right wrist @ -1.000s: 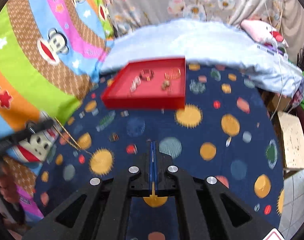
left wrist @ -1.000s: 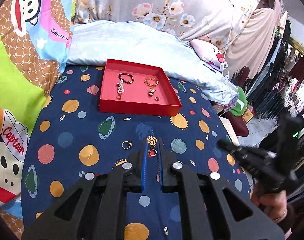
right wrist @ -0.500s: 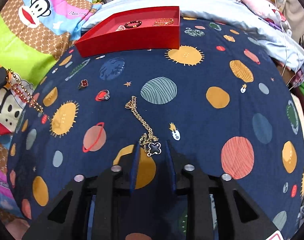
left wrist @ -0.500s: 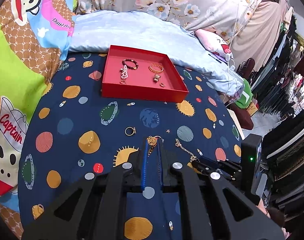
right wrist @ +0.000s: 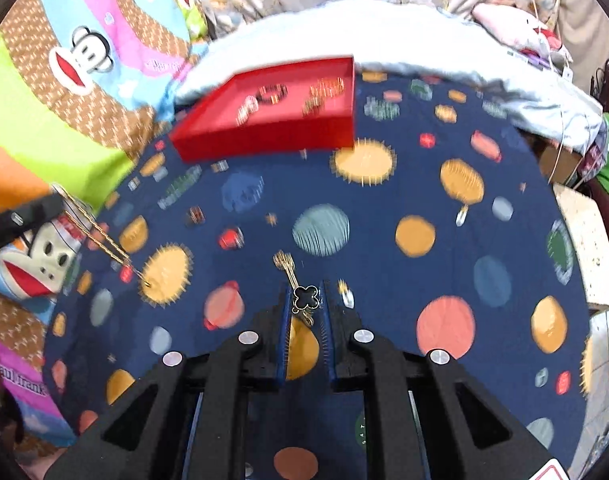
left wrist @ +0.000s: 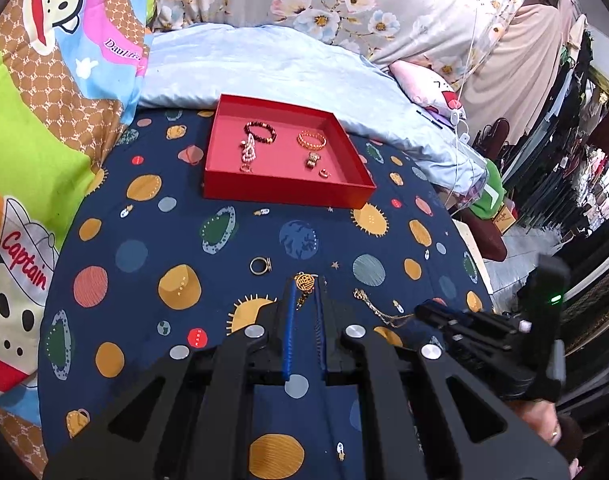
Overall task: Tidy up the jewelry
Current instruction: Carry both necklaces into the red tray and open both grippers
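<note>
A red tray [left wrist: 288, 192] with bracelets and small gold pieces sits at the far side of the navy planet bedspread; it also shows blurred in the right wrist view [right wrist: 264, 140]. My left gripper [left wrist: 304, 292] is shut on a gold necklace with a round gold pendant [left wrist: 304, 281]; its chain [right wrist: 104, 236] hangs from that gripper in the right wrist view. My right gripper [right wrist: 306, 300] has its jaws a little apart around a black clover pendant [right wrist: 306, 297] on a gold chain [right wrist: 286, 266]. That chain lies on the bed [left wrist: 378, 308].
A gold ring [left wrist: 260, 266] lies loose on the bedspread [left wrist: 144, 240] left of my left gripper. Pillows and a pale blue blanket [left wrist: 264, 64] lie behind the tray. The bed's right edge drops to a floor with clothes racks [left wrist: 584, 184].
My right gripper has risen slightly and closed in around the black clover pendant, with motion blur. My left gripper has held steady with the gold pendant necklace.
</note>
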Motion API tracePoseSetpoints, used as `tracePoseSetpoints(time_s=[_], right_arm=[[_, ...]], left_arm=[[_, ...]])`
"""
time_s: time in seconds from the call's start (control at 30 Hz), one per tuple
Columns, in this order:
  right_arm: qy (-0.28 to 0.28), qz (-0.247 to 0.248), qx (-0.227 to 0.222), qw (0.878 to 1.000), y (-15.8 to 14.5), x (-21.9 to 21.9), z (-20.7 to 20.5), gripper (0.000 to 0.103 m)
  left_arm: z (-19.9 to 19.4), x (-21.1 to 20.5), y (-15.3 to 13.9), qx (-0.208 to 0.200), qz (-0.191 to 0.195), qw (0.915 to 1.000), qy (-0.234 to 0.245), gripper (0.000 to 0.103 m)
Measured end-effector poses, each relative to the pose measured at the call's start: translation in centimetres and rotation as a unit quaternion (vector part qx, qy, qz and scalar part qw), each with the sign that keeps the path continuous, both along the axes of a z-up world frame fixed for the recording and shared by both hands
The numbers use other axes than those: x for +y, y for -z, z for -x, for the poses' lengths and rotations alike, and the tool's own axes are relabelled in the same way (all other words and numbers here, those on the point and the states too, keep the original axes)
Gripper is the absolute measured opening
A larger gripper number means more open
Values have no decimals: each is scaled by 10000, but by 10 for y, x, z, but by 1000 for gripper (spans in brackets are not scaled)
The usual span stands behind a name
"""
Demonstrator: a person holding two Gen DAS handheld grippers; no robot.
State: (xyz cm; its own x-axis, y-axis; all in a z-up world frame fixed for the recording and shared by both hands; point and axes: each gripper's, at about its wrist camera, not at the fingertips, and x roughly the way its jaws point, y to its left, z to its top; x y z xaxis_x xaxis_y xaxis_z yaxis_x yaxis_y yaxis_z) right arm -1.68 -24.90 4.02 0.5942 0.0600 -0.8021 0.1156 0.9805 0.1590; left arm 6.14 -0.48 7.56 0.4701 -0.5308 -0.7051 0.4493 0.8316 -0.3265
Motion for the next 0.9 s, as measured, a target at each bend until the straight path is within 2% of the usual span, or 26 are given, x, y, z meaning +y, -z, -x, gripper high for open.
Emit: tracePoseSetpoints(time_s=[0.17, 0.37, 0.63, 0.77, 0.9], right_arm=[[-27, 6, -482, 9988, -48, -4, -1, 12], [-106, 47, -1026, 9947, -103, -10, -12, 12], [-273, 340, -1637, 9855, -172, -17, -54, 12], [-273, 240, -1756, 9838, -185, -26, -86, 12], [-277, 35, -1688, 9853, -180, -37, -125, 13]], left_arm=[[-4, 1, -15, -139, 77, 9999, 6, 8], [-20, -1, -46, -397, 226, 9989, 59, 8], [-64, -18, -92, -895, 268, 9954, 206, 8], [-93, -34, -103, -1123, 122, 9933, 240, 8], [-127, -51, -101, -1158, -5, 9930, 248, 8]])
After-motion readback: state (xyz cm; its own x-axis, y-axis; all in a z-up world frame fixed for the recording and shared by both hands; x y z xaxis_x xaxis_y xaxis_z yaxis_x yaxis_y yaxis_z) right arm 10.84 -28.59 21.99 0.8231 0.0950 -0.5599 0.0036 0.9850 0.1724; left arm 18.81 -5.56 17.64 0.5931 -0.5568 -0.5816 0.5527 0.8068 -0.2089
